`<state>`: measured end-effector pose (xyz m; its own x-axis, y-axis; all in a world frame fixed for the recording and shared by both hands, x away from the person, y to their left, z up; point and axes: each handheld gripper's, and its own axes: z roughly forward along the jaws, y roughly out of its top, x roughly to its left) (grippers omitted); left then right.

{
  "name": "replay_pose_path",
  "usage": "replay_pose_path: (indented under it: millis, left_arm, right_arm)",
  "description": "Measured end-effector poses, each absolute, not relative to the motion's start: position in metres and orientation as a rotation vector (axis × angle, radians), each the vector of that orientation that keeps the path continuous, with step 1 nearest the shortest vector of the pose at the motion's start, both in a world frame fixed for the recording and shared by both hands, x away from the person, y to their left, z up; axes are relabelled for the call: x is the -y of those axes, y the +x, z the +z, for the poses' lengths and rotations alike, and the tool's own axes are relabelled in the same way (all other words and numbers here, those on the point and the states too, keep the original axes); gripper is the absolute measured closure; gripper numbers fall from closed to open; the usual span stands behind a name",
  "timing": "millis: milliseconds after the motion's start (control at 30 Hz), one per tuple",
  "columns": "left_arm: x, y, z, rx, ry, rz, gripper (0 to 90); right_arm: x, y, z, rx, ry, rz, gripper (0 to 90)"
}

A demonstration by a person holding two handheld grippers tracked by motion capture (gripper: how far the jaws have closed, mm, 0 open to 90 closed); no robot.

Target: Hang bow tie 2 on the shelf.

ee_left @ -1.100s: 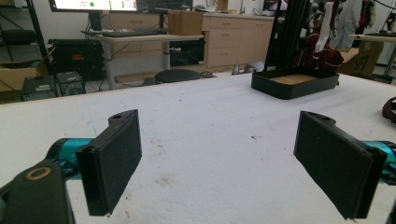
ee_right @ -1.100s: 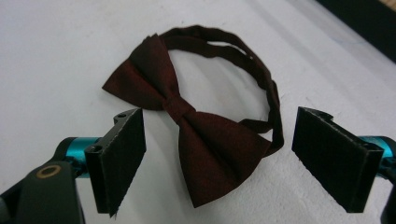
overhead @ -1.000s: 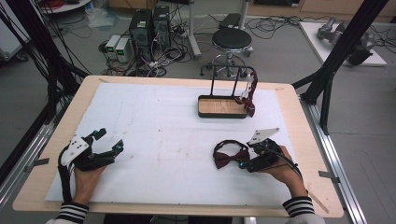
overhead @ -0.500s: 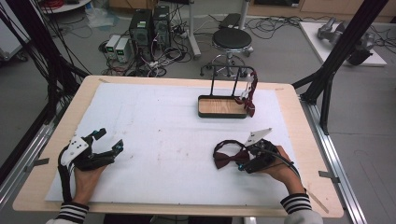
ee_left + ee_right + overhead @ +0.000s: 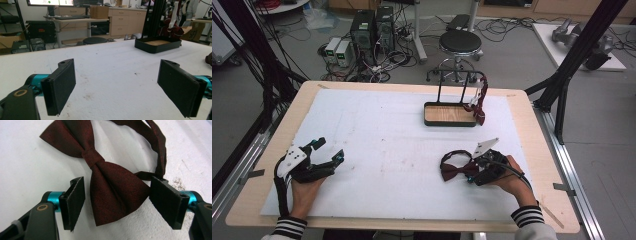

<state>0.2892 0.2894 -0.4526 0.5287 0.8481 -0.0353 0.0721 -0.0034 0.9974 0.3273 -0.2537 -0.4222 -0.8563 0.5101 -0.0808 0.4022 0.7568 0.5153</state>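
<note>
Sitting toward the far right of the white table cover (image 5: pixel 377 145): a shallow black rectangular tray with a light wooden floor (image 5: pixel 450 114), a thin black wire rack (image 5: pixel 456 75) rising from its back edge. Holding nothing loose on that wooden floor; hanging from the rack's right end, over the tray's right corner, a dark red bow tie with a white tag (image 5: pixel 479 100). Tag too small for reading; no legible writing on tray or cover.

Lying well in front of the tray, slightly to its right, toward the person's edge: a dark maroon fabric bow tie with a looped neck band (image 5: pixel 110 178), flat on the cover, also marked at (image 5: pixel 455 167).

Straddling the near wing of that maroon bow tie: the right gripper (image 5: pixel 117 202), jaws having just been closing, the wing between them, left pad standing clear of the cloth, right pad at its edge near the band, not yet pinching.

Resting far left of the tray, near the front edge: the left gripper (image 5: pixel 117 86), seen also at (image 5: pixel 327 152), jaws spread wide over bare cover, gripping nothing.
</note>
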Motion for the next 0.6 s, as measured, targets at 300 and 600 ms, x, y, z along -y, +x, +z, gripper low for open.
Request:
replay_pose_path:
  millis: [300, 600]
  left_arm:
    - [-0.2893, 0.2892, -0.4526, -0.845, 1.459, 0.742, 15.5]
    - [-0.2893, 0.2892, -0.4526, -0.843, 1.460, 0.743, 15.4]
  right_arm:
    - [0.2546, 0.3298, -0.4232, -2.755, 0.747, 0.721, 42.5]
    - [0.2551, 0.3289, -0.4226, -2.798, 0.805, 0.751, 59.9]
